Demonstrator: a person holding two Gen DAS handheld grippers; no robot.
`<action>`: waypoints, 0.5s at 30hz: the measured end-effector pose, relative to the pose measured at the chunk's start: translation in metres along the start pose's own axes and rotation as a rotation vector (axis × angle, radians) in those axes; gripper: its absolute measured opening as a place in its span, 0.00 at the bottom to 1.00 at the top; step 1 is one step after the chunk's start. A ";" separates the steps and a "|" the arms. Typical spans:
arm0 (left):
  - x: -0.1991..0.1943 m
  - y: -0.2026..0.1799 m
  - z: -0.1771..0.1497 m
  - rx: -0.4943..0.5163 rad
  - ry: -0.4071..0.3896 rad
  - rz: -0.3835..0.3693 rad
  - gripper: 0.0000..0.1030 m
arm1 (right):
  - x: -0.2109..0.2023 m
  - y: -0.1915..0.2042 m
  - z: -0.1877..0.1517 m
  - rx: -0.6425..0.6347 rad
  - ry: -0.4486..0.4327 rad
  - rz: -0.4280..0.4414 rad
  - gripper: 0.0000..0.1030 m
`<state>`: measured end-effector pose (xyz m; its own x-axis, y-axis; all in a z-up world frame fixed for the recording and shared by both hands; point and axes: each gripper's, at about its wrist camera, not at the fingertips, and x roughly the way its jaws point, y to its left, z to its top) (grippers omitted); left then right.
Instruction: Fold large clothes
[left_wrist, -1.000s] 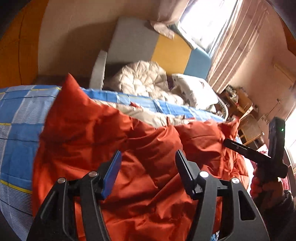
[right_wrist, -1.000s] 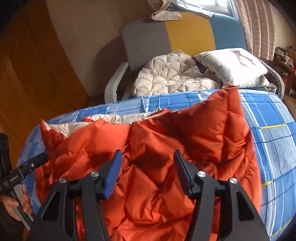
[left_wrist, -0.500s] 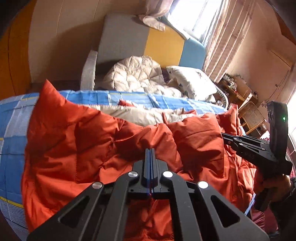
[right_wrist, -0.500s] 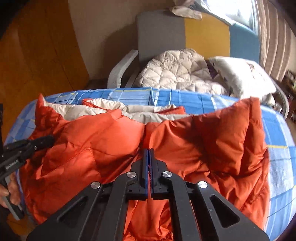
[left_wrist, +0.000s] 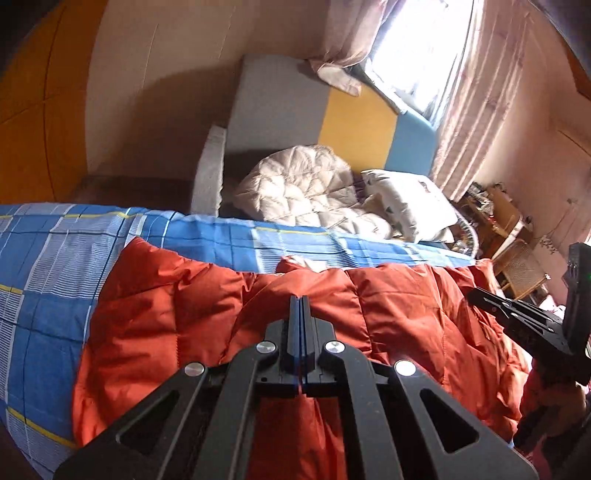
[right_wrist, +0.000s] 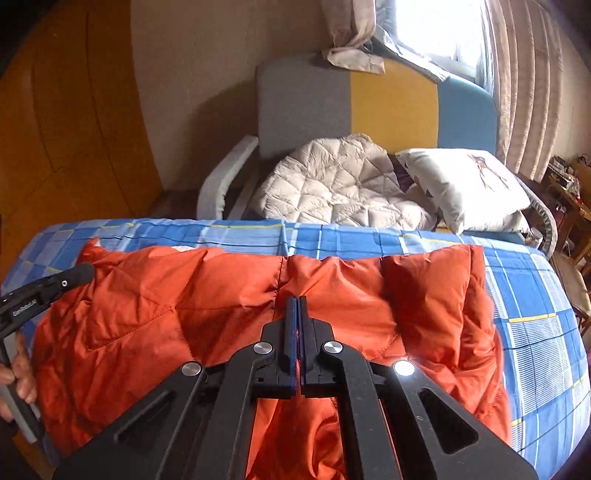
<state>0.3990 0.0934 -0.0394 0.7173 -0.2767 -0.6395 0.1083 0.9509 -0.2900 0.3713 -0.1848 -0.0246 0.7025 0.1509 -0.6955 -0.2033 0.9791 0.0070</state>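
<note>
Both jaws pinch the near hem of the quilted orange padded jacket (right_wrist: 229, 317) on the blue checked bedsheet (right_wrist: 532, 295).
We keep the left gripper (left_wrist: 299, 299) and right gripper (right_wrist: 297, 300) clamped and level, carrying the hem evenly toward twelve o'clock.

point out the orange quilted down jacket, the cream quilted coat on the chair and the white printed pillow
orange quilted down jacket (right_wrist: 229, 295): right wrist view, left panel
cream quilted coat (right_wrist: 332, 184): right wrist view, middle of its heap
white printed pillow (right_wrist: 461, 184): right wrist view, centre of its face
</note>
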 end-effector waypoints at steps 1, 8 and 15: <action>0.007 0.001 0.000 -0.003 0.010 0.008 0.00 | 0.008 0.001 -0.001 -0.002 0.008 -0.012 0.01; 0.052 0.016 -0.015 -0.030 0.076 0.055 0.00 | 0.054 0.003 -0.011 -0.005 0.053 -0.052 0.01; 0.075 0.022 -0.026 -0.044 0.089 0.059 0.00 | 0.088 0.000 -0.024 0.014 0.075 -0.043 0.00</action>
<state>0.4373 0.0893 -0.1127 0.6576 -0.2332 -0.7163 0.0359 0.9595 -0.2794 0.4165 -0.1744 -0.1028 0.6575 0.0988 -0.7469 -0.1646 0.9863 -0.0144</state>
